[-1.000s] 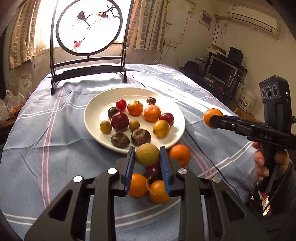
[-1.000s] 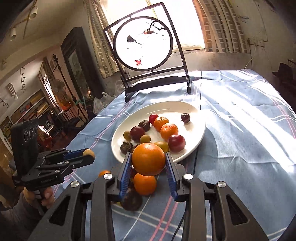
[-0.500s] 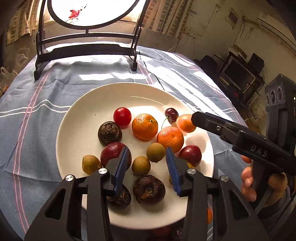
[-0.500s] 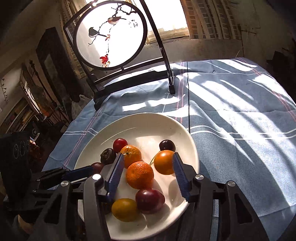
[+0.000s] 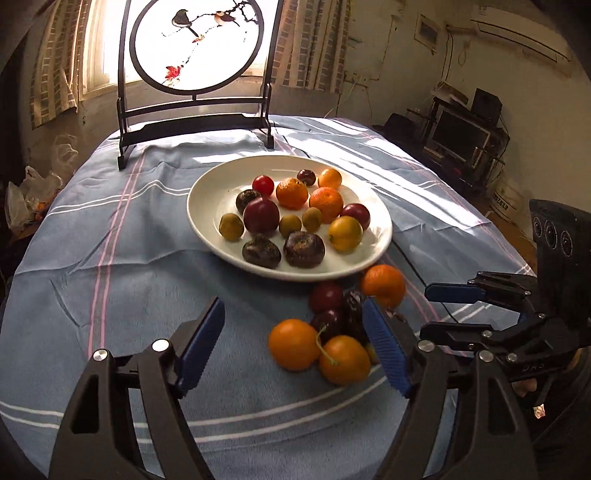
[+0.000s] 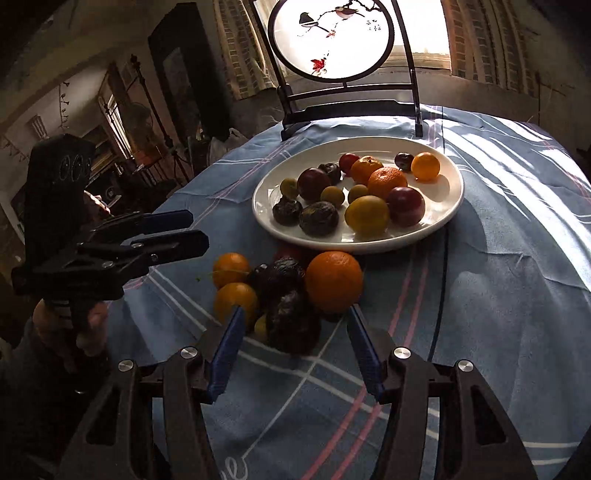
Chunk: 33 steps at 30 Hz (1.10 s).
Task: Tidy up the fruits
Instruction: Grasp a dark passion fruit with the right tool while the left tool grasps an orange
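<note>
A loose heap of small round fruits, orange citrus mixed with dark plums and cherries (image 5: 334, 325), lay on the blue striped cloth of the counter (image 5: 122, 266), just in front of the wide white ceramic plate (image 5: 207, 221), whose own load of more than a dozen fruits sat spread across it. Your left claw (image 5: 293, 345) hung low over the cloth with its blue pads spread wide and nothing between them, its right pad just beside the heap. Your right claw (image 6: 295, 352) was likewise spread and empty, its opening lined up on the dark wrinkled fruit (image 6: 291, 321) at the near edge of the heap, with the large orange mandarin (image 6: 334, 280) just beyond. You seemed to be between placements, choosing the next piece to carry to the plate. That pick probably called for closing on one fruit only; they lay touching, so a nudged neighbour might have rolled. Free room on the plate showed mostly along its far and left rim. The painted round screen on a dark stand (image 6: 332, 35) bore a few small characters, too small to read.
</note>
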Tool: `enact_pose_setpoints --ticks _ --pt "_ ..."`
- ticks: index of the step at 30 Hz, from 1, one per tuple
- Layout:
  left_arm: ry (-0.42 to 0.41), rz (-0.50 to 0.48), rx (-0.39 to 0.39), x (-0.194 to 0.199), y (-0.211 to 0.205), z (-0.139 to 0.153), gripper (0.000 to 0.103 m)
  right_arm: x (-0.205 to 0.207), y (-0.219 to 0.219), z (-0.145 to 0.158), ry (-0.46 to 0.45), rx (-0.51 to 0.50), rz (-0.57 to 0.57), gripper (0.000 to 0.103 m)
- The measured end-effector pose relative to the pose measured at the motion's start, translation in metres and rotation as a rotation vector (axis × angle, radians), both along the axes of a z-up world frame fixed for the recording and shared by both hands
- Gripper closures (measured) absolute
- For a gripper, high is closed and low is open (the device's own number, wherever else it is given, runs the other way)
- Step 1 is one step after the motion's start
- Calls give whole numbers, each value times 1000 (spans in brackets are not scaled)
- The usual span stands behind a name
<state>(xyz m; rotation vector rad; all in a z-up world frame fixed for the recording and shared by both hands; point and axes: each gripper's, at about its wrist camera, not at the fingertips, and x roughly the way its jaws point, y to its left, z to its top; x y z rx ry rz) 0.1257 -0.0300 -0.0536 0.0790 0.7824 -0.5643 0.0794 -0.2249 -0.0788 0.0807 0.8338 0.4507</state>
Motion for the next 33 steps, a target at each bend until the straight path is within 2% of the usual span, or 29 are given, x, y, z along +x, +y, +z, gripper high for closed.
enact_pose_setpoints --ticks 4,8,10,11,12,13,15,23,33 --pt "5 -7 68 -24 -3 -22 28 3 11 -12 26 -18 -6 46" --pt "13 -13 84 -39 -5 -32 29 13 15 -15 47 -24 -18 50" --pt "7 -11 107 -42 -9 -35 29 16 16 -17 57 -22 -15 66" --pt "7 -13 117 -43 -13 -36 30 16 15 -17 54 -16 -21 67" --pt "12 -19 121 -44 -16 -36 33 15 12 -16 47 -6 -31 73" --pt "20 -26 122 -44 -19 -37 40 14 9 -15 42 13 -36 79" --pt "34 -36 128 -43 -27 -39 47 11 -1 -14 40 59 -48 82" --pt "102 3 115 -28 -45 -47 64 2 -30 -12 19 160 -85 82" --pt "112 62 76 -13 -44 -47 64 -4 -32 -7 -20 193 -56 82"
